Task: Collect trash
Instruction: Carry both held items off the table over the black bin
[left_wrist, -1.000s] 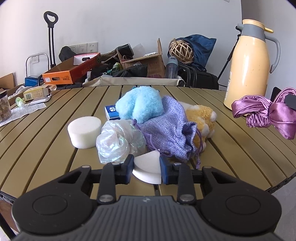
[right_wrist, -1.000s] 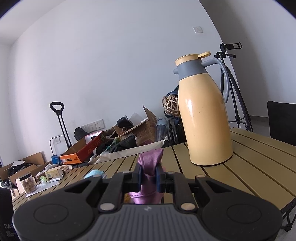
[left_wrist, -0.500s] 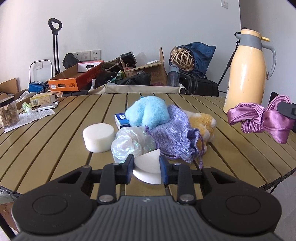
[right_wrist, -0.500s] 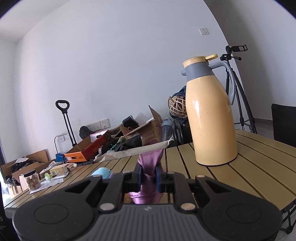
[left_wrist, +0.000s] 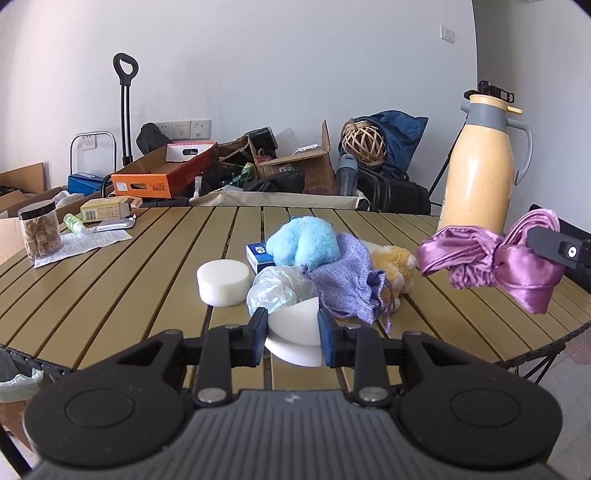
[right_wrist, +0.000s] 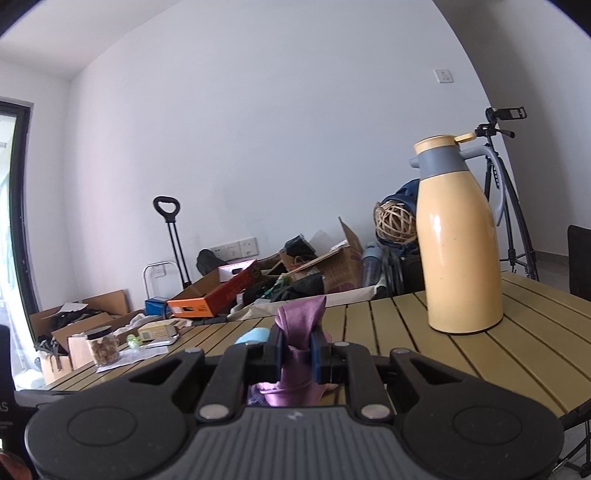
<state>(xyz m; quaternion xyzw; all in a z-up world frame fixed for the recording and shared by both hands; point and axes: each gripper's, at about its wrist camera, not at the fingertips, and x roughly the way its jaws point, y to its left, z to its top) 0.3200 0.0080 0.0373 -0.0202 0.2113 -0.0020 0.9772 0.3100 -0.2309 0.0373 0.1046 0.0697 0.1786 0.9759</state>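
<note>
Trash is in both my hands. My left gripper (left_wrist: 291, 328) is clamped on a white foam piece (left_wrist: 293, 326), held up over the near edge of the table (left_wrist: 110, 288). My right gripper (right_wrist: 298, 349) pinches a purple cloth (right_wrist: 301, 325) that hangs off to the right. I think both should go to a bin next, but I see none.

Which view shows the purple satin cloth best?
The left wrist view: the whole purple satin cloth hangs bunched from the right gripper, above the table. The right wrist view shows only a pinched fold between its fingers.
</note>
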